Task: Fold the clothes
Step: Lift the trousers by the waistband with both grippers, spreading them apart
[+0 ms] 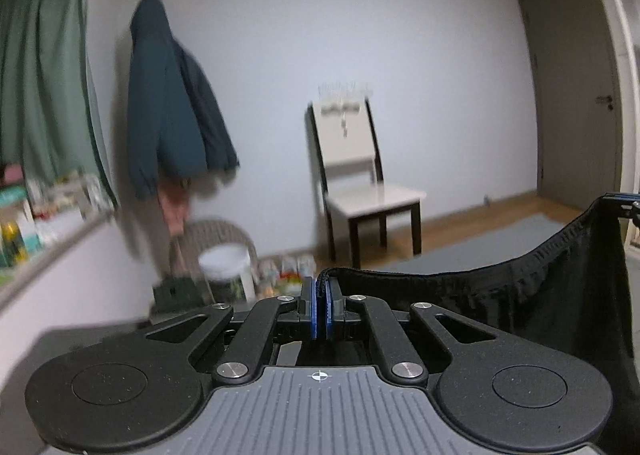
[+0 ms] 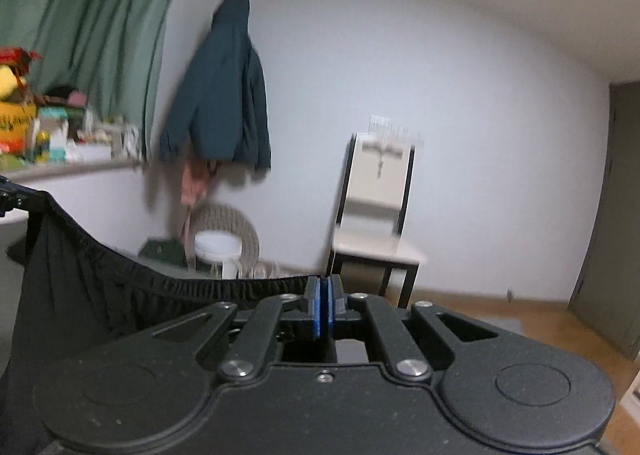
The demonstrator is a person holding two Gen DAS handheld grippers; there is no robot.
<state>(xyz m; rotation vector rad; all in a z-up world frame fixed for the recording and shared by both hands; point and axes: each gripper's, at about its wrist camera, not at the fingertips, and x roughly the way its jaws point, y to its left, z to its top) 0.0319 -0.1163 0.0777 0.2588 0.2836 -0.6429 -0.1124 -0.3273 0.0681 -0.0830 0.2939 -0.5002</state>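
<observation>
Left wrist view: the left gripper (image 1: 320, 297) is clamped tight on one end of the elastic waistband of a black garment (image 1: 540, 307), likely shorts; the band is seen sagging off to the right edge, where it is pinched by the other tool in the far right of the frame. The garment is held up in the air, hanging below the band; no fold is visible, so the task is judged at an early stage, with all folds left. No bench or folding surface is shown; a grey mat (image 1: 500, 239) on a wood floor lies ahead. Right wrist view: the right gripper (image 2: 324, 295) is closed on the opposite end of the band, cloth hanging to the left. Room: white wall, a dark jacket (image 2: 224, 95) hung up, a green curtain (image 2: 100, 15), a cluttered ledge (image 2: 72, 167) at the left edge, a chair (image 2: 380, 215) against the wall, a grey door (image 1: 572, 95). Both views are motion-blurred.
</observation>
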